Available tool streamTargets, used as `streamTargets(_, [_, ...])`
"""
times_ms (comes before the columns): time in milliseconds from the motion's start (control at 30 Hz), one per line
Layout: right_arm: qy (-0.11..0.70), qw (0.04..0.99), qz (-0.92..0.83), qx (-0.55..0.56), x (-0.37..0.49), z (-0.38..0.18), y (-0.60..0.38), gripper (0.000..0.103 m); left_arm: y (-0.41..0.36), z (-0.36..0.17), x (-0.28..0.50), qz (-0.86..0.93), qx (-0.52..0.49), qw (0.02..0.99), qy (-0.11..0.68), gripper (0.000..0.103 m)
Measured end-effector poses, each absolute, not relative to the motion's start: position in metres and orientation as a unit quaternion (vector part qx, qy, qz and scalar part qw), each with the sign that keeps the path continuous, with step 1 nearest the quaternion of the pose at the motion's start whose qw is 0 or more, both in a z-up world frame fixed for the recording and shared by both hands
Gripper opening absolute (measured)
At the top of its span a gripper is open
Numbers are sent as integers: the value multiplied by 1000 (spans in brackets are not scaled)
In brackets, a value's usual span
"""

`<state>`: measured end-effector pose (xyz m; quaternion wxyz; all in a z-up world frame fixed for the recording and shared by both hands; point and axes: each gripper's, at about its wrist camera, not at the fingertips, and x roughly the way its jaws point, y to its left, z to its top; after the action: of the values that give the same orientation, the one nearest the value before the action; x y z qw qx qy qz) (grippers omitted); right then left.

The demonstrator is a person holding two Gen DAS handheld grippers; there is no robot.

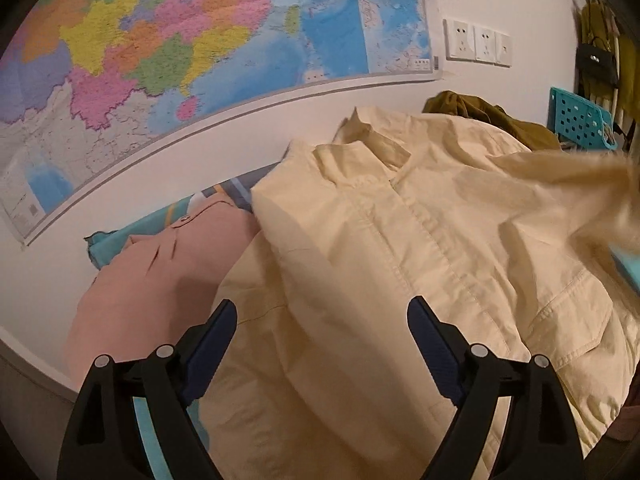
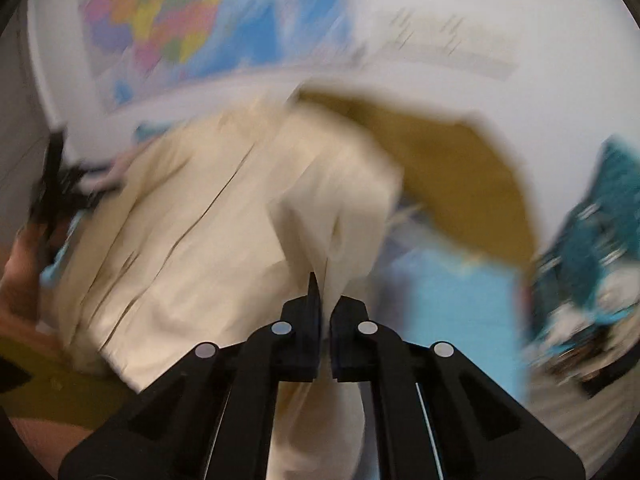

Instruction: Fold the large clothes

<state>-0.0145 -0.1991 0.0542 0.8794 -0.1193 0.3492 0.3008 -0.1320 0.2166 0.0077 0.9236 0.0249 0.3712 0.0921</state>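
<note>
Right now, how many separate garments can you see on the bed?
3: a cream jacket in the middle, a pink garment on its left, and an olive garment behind it by the wall. Others may lie hidden underneath.

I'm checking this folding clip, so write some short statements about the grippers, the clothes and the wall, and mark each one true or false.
1. The left gripper is open above the cream jacket. True.
2. The right gripper is open and holds nothing. False: it is shut on a bunch of the cream jacket.
3. A pink garment lies beside the jacket. True.
4. The wall holds a framed mirror. False: a coloured map hangs there, with wall sockets next to it.
5. The jacket's collar points toward the wall. True.
</note>
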Motion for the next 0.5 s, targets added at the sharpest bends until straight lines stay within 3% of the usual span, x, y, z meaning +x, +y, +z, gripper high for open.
streamTargets(100, [340, 896, 245, -148, 22, 61, -212, 5, 220, 7, -140, 95, 23, 925, 368, 84])
streamTargets(300, [430, 874, 168, -150, 84, -32, -225, 8, 225, -7, -169, 107, 27, 917, 383, 86])
streamTargets(367, [458, 866, 155, -130, 93, -60, -231, 15, 228, -10, -183, 112, 24, 914, 388, 87])
streamTargets(500, [419, 890, 137, -115, 74, -51, -234, 51, 237, -5, -224, 110, -13, 917, 383, 88])
